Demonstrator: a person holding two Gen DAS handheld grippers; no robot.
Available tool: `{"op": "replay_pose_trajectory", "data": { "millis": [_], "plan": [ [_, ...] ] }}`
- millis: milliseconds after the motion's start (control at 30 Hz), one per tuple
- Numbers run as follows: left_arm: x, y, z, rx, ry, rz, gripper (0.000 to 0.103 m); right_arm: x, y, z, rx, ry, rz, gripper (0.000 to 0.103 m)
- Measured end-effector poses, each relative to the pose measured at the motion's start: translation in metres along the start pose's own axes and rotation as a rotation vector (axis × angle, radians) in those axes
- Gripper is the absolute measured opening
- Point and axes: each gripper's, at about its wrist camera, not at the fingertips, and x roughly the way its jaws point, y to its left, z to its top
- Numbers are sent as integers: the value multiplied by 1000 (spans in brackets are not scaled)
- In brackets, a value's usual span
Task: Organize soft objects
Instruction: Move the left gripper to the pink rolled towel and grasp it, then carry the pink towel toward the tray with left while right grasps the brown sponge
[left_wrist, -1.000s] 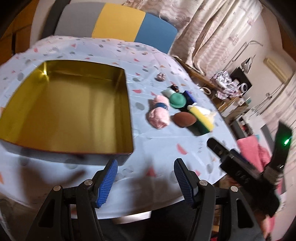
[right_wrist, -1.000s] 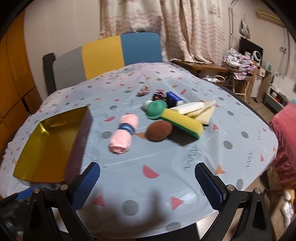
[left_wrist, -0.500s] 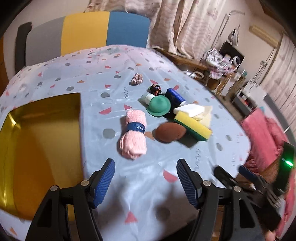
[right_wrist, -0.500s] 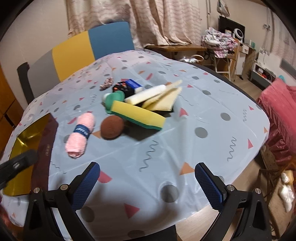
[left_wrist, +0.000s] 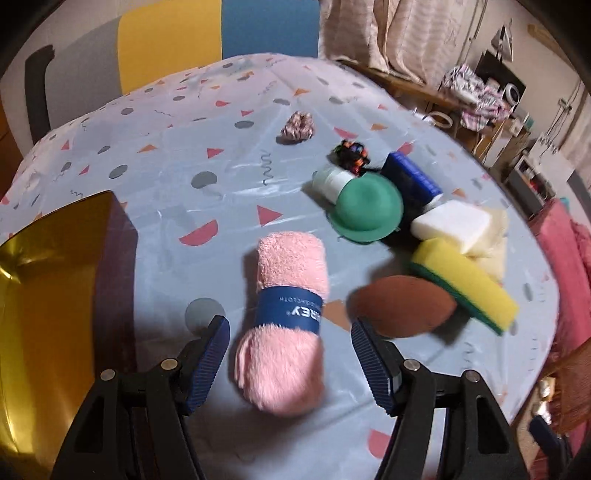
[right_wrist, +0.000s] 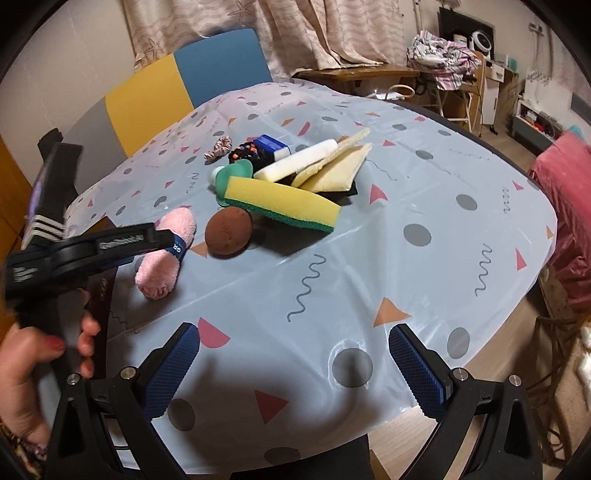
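One pink towel roll (left_wrist: 286, 317) now sits right between the two blue fingers of the left gripper (left_wrist: 290, 354). A second ago that gripper was looking down at the gold box (left_wrist: 48, 295) on the left, and the soft things were far off to the right. Half a second ago the roll was still out in front of the fingers. Now the gripper has moved in close, and its jaws are spread wide on each side of the near end of the roll, not squeezing yet. I think this means the roll is the first thing to be picked up, and the gold box just to its left looks like the place for it. Nothing shows inside the part of the box we can see.

The right gripper (right_wrist: 295, 373) is spread wide too and holds nothing. It hangs over the near edge of the table (right_wrist: 424, 206), well away from the pile. A second ago it faced the pile more from the left.

Now the count. There is one pink towel roll with a blue band. There is one brown ball-shaped thing (left_wrist: 402, 306) just right of the roll. There is one yellow and green sponge (left_wrist: 465, 284), one white sponge (left_wrist: 450, 225), and one blue and white sponge (left_wrist: 412, 177). There is one green hat-shaped thing (left_wrist: 367, 208) leaning on one white tube (left_wrist: 328, 181). There are some pale yellow cloths (right_wrist: 340, 170), but I cannot tell how many. Farther back lie two hair ties: one dark with bright dots (left_wrist: 351, 155) and one pink patterned (left_wrist: 297, 125). There is one gold box and two grippers.
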Motion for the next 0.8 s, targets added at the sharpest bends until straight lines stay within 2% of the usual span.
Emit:
{"op": "replay_pose_trajectory", "data": {
  "millis": [200, 233, 400, 467, 533, 600, 800],
  "plan": [
    [23, -2, -6, 66, 44, 25, 47, 4, -1, -2, 3, 7, 18, 103],
    [28, -1, -9, 76, 59, 15, 47, 5, -1, -2, 2, 4, 36, 103],
    [22, 5, -18, 111, 38, -30, 47, 6, 6, -3, -19, -26, 177, 103],
    [19, 9, -19, 83, 30, -58, 45, 6, 12, -4, -37, -39, 211, 103],
    [15, 20, -22, 17, 11, -106, 39, 7, 17, -5, -53, -42, 222, 103],
    [11, 30, -26, -46, 7, -146, 38, 11, 19, -7, -62, -34, 223, 103],
    [-17, 44, -46, -106, -23, -216, 36, 28, 17, -11, -36, 22, 220, 103]
  ]
}}
